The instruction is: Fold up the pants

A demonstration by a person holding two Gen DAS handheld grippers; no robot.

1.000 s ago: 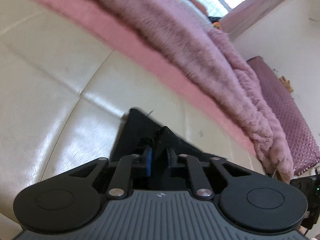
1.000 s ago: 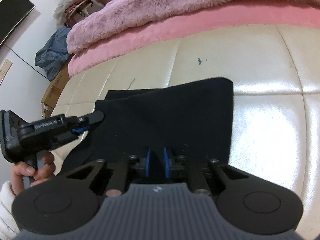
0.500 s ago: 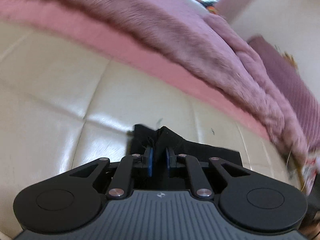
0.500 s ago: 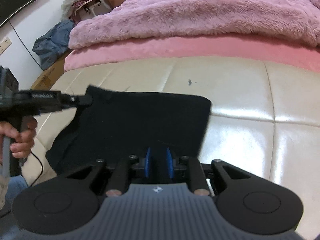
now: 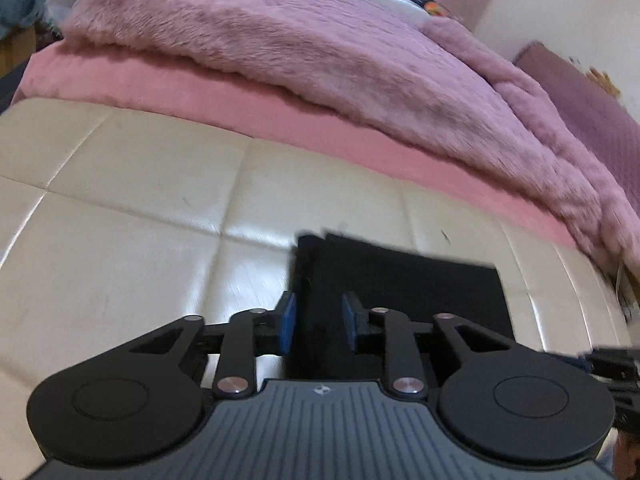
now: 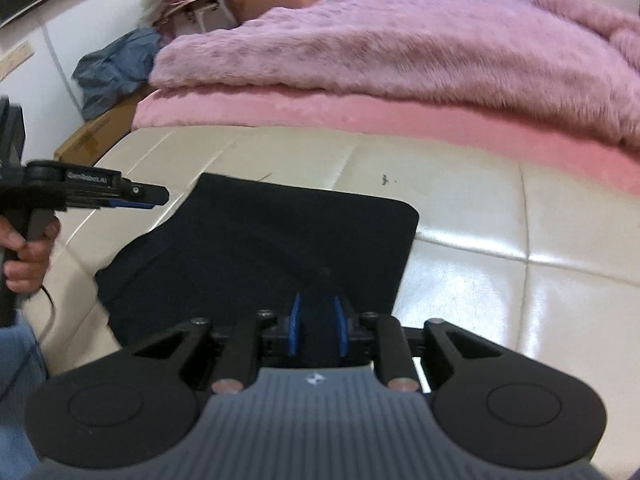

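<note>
Black pants (image 6: 280, 240) lie folded in a flat, roughly rectangular stack on a cream leather bench (image 6: 520, 300). My right gripper (image 6: 318, 328) hovers over their near edge, its blue pads apart and opening, dark cloth showing below the gap but not pinched. My left gripper (image 5: 319, 322) hangs over the left end of the pants (image 5: 400, 280), jaws opening, nothing pressed between the pads. In the right wrist view the left gripper (image 6: 156, 196) is held by a hand just off the pants' far left corner, clear of the cloth.
A fluffy mauve blanket (image 5: 320, 40) over a pink sheet (image 5: 200, 92) covers the bed behind the bench. Blue clothing (image 6: 116, 68), a cardboard box (image 6: 100, 132) and bags crowd the floor at the far left. A purple headboard (image 5: 580, 92) stands by the wall.
Both grippers' pads have spread apart and both have lifted. The left one no longer pinches a raised peak of cloth; the pants have settled flat on the bench.
</note>
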